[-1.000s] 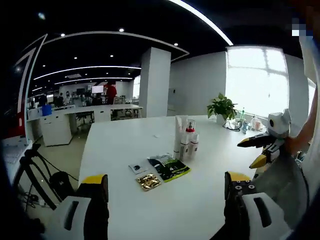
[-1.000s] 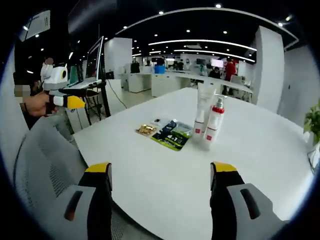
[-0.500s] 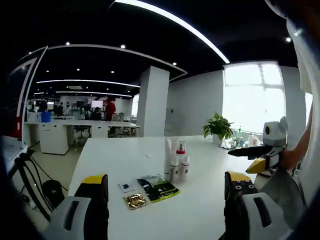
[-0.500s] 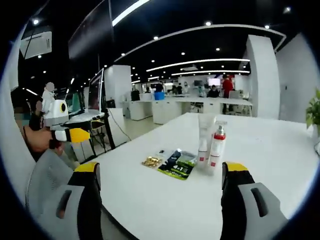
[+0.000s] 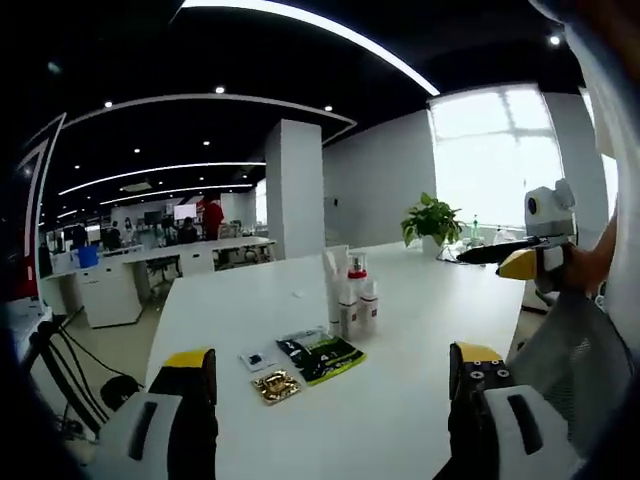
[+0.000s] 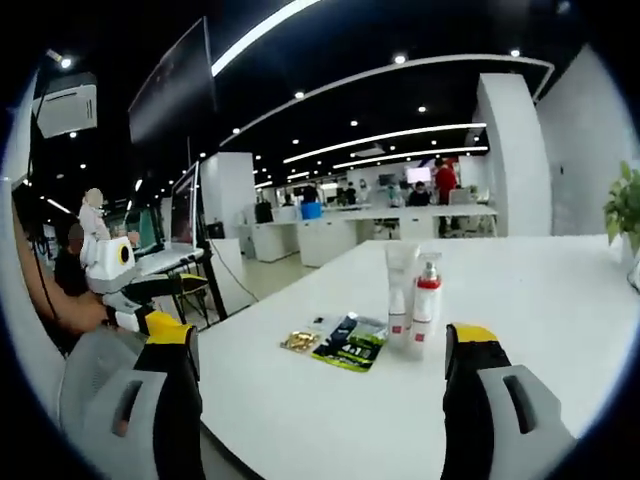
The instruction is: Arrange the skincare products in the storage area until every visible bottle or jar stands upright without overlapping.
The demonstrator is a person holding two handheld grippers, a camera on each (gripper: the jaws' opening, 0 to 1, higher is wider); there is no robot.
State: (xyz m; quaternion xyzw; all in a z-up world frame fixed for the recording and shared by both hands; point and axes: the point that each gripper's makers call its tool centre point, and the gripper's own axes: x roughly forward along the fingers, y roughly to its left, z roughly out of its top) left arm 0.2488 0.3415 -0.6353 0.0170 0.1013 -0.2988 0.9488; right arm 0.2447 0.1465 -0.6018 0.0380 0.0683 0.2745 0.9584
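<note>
On a white table (image 5: 420, 400) several white skincare bottles (image 5: 350, 295) stand upright in a tight cluster, one with a red cap; the same bottles (image 6: 412, 300) are seen from the other side. Flat packets lie beside them: a green-black sachet (image 5: 320, 355) and a gold packet (image 5: 277, 385), seen again as the sachet (image 6: 350, 345) and gold packet (image 6: 300, 342). My left gripper (image 5: 335, 385) is open, well short of the packets, holding nothing. My right gripper (image 6: 322, 365) is open too, off the table's near edge. The right gripper (image 5: 525, 262) appears at the right, the left gripper (image 6: 130, 300) at the left.
A potted plant (image 5: 428, 220) stands at the table's far end by the window. A grey mesh chair (image 5: 570, 360) is at the right. Office desks (image 5: 110, 285) and people lie beyond, with a pillar (image 5: 293, 185) behind the table. A monitor on a stand (image 6: 185, 215) is left of the table.
Both cameras have tilted up and pulled back, so the table sits lower and smaller in view. The bottles and packets have not moved. Both grippers stay open.
</note>
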